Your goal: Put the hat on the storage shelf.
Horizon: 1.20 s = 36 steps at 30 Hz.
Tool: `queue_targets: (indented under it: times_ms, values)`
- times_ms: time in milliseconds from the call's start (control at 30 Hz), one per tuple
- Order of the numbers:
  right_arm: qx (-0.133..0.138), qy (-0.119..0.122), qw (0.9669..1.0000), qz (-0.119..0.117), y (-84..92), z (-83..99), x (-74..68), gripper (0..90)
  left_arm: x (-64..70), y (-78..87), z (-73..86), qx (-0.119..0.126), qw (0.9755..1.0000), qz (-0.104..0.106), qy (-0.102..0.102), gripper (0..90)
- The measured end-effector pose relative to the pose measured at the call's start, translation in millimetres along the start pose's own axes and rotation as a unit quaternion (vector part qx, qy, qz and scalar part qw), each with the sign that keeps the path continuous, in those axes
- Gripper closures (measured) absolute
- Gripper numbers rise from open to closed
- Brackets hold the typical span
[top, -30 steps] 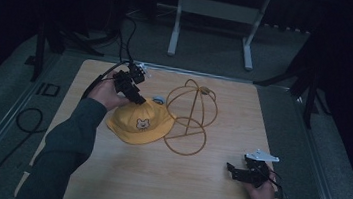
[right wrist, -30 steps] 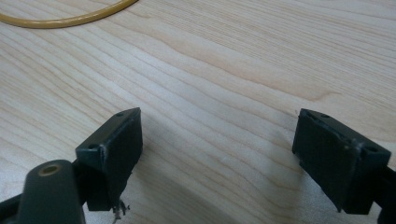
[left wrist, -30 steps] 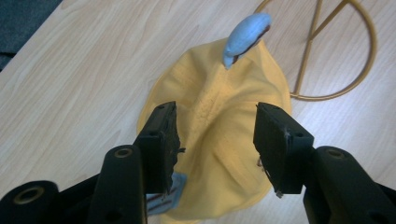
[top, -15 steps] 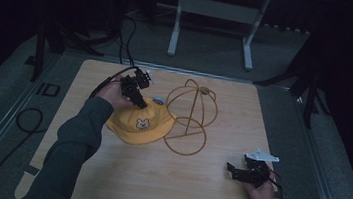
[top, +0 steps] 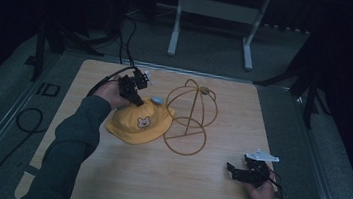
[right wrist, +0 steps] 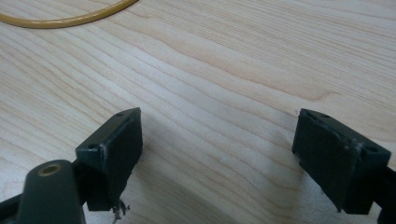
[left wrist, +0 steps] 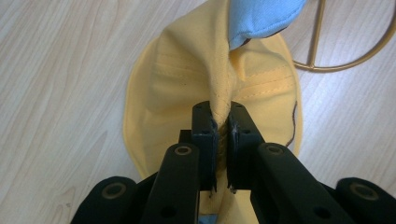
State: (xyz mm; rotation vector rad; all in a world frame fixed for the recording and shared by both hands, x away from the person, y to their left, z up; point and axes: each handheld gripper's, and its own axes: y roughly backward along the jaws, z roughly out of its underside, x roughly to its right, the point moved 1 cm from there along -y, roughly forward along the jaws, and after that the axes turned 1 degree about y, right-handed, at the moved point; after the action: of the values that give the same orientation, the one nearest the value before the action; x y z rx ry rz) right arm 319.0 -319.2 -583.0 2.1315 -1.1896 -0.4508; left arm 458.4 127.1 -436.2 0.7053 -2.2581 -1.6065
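Note:
A yellow child's hat point(top: 139, 121) with a small bear face lies left of centre on the wooden table point(top: 163, 193). Its far edge is lifted, showing a light blue lining point(top: 157, 100). My left gripper point(top: 136, 99) is shut on that raised fold of yellow cloth point(left wrist: 219, 84), pinched between the jaws point(left wrist: 220, 122). Beside the hat stands a gold wire hat stand point(top: 190, 115), dome-shaped on a ring base. My right gripper point(top: 232, 170) rests near the table's front right, open, nothing between its pads point(right wrist: 116, 144), apart from the stand's ring point(right wrist: 65, 18).
Beyond the table's far edge stands a white metal frame point(top: 213, 20) on the grey floor. Black cables point(top: 26, 122) trail off the left side. A dark stand leg point(top: 311, 94) rises at the right rear. Bare wood spreads between the hat and my right gripper.
My left gripper, holding the hat's edge, has shifted a little right and toward the stand, lifting the cloth. The right gripper has stayed in place.

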Motion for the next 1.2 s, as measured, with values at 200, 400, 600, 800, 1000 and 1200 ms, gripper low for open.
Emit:
queue_targets:
  times_ms: [200, 400, 600, 800, 1000, 1200]
  values:
    - [0.0, 0.0, 1.0, 0.0, 0.0, 0.0, 0.0, 16.0, -0.3, 9.9, 3.0, 0.013, 0.9999, 0.002, 0.002, 83.8]
    - [0.0, 0.0, 1.0, 0.0, 0.0, 0.0, 0.0, 16.0, 0.0, 18.1, 6.9, 0.016, 0.9999, -0.001, 0.004, 83.8]
    - [0.0, 0.0, 1.0, 0.0, 0.0, 0.0, 0.0, 16.0, -1.7, 23.1, 9.7, 0.024, 0.9997, 0.001, 0.009, 83.7]
    - [0.0, 0.0, 1.0, 0.0, 0.0, 0.0, 0.0, 16.0, -1.4, 27.0, 10.5, 0.03, 0.9995, 0.0, 0.008, 83.6]
    - [0.0, 0.0, 1.0, 0.0, 0.0, 0.0, 0.0, 16.0, 0.5, 31.4, 6.3, 0.025, 0.9997, -0.007, -0.001, 83.6]
    - [0.0, 0.0, 1.0, 0.0, 0.0, 0.0, 0.0, 16.0, 3.2, 40.7, 1.3, 0.032, 0.9994, -0.012, -0.009, 83.5]
